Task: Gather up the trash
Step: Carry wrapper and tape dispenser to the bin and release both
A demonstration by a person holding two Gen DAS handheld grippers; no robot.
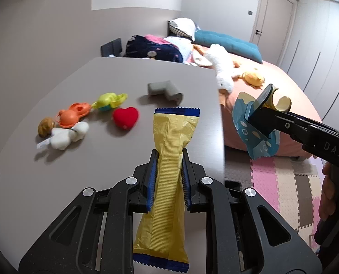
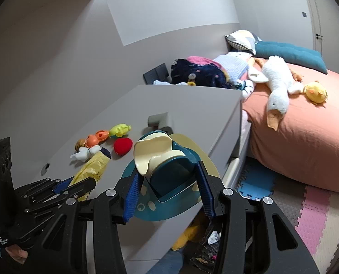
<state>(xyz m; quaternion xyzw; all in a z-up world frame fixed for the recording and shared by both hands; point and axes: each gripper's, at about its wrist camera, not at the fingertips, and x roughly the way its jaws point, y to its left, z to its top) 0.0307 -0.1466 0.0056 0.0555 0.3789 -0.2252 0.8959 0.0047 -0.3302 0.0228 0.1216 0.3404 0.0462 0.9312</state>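
A yellow snack wrapper (image 1: 169, 150) with blue ends stands upright between the blue pads of my left gripper (image 1: 169, 173), which is shut on its middle, above the grey table (image 1: 105, 77). My right gripper (image 2: 169, 180) is shut on a teal and cream package (image 2: 164, 166) with a flat printed card behind it, held past the table's right edge. In the left wrist view the right gripper (image 1: 259, 111) reaches in from the right with that package (image 1: 260, 137). The right wrist view shows the left gripper (image 2: 78, 183) and its wrapper (image 2: 91, 169) at lower left.
Toys lie on the table: a red heart (image 1: 125, 118), an orange toy (image 1: 72, 114), a green one (image 1: 110, 100), a white plush (image 1: 66, 134) and a grey corner guard (image 1: 164, 90). A bed (image 2: 306, 141) with a goose plush (image 2: 276, 84) stands to the right, foam mats (image 1: 283, 182) below.
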